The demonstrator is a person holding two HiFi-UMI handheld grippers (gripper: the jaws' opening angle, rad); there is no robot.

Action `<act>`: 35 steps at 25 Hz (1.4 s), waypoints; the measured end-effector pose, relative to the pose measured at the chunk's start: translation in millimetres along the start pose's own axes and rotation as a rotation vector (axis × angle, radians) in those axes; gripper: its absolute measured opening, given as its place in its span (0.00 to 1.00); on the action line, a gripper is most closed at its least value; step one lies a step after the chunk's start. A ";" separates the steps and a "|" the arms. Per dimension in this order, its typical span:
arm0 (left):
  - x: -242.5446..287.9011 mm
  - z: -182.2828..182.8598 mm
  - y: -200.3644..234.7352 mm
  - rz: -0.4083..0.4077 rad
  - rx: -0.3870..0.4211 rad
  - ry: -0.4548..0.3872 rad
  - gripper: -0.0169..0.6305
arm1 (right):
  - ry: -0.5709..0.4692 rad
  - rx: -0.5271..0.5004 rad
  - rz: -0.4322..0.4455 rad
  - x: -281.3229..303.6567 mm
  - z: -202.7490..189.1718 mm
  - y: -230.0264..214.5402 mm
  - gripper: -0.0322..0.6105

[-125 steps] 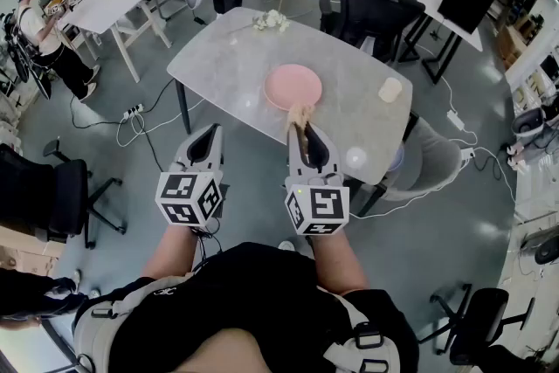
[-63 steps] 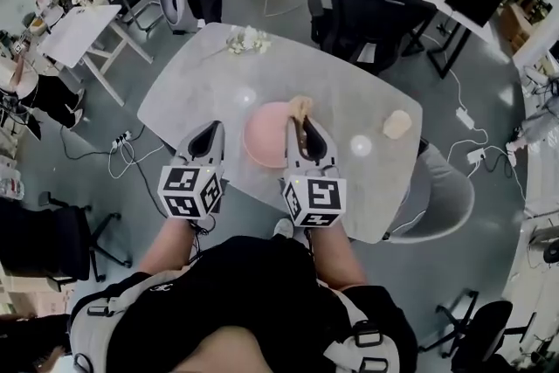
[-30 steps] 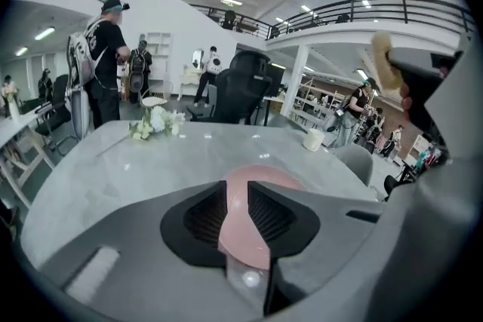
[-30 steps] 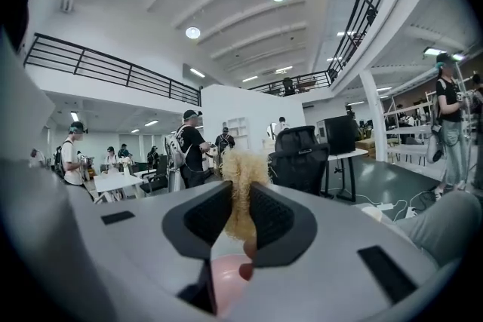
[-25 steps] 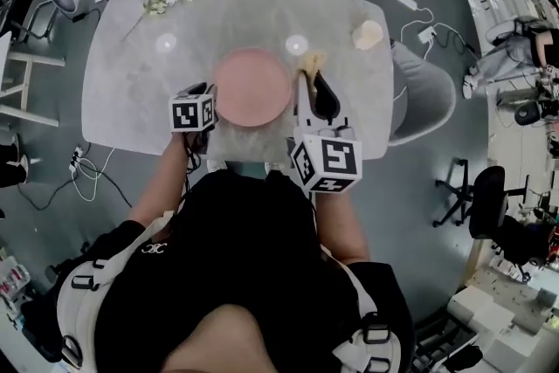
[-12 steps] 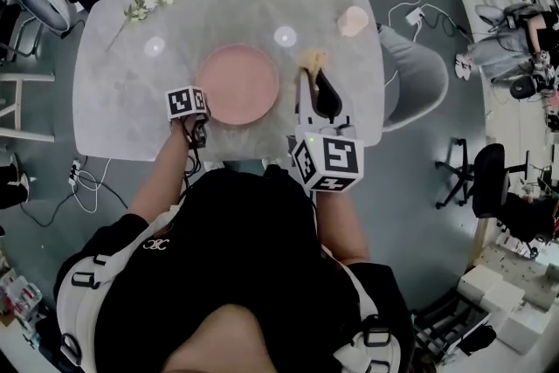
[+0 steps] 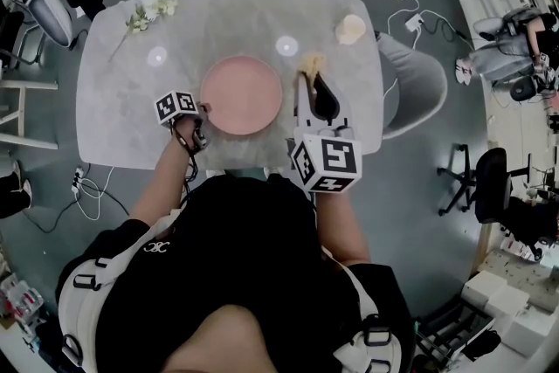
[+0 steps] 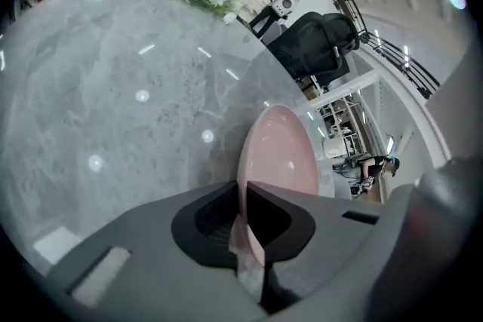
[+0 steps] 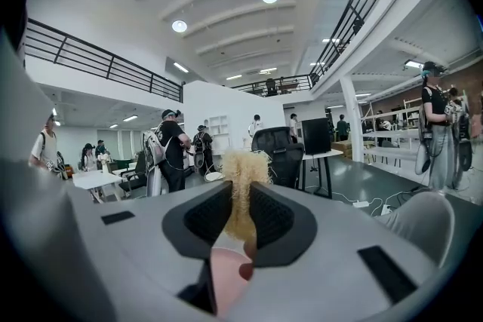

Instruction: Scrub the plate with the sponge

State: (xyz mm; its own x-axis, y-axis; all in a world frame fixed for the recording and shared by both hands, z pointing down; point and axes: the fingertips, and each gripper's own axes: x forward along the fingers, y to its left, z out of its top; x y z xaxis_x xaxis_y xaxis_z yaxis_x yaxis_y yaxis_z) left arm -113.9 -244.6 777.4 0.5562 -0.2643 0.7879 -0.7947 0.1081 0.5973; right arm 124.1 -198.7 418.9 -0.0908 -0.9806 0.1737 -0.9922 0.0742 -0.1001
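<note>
my left gripper (image 7: 199, 112) is closed tight on the left rim of the pink plate (image 7: 242, 94), which sits near the middle of the grey marble table (image 7: 122, 122). my right gripper (image 7: 309, 83) pinches the fuzzy yellow sponge (image 7: 312, 62) between its jaws, just right of the plate's edge.

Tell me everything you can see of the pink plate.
The plate is round, plain pale pink and glossy, like ceramic or plastic, with a shallow raised rim and nothing on it. It seems to lie flat on the grey marbled table, near the person's side. The left gripper is shut on its left rim. The sponge, held in the right gripper, is to its right, apart from it.
</note>
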 end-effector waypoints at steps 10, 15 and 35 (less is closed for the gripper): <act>-51.3 17.9 -60.7 -0.114 0.145 -0.152 0.07 | 0.012 -0.003 0.093 16.7 -7.2 28.1 0.16; -88.7 27.2 -102.2 -0.169 0.188 -0.221 0.07 | 0.078 -0.030 0.175 26.2 -24.5 53.9 0.16; -125.6 -4.2 -190.9 -0.274 0.400 -0.221 0.07 | 0.423 -0.276 0.346 70.7 -119.5 121.6 0.16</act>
State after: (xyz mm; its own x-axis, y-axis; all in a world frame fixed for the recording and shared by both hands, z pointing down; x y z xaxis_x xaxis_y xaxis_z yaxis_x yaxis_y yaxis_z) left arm -31.0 -228.0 565.1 0.7263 -0.4319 0.5348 -0.6820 -0.3556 0.6391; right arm -13.2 -237.3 536.1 -0.3820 -0.7383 0.5559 -0.8793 0.4755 0.0273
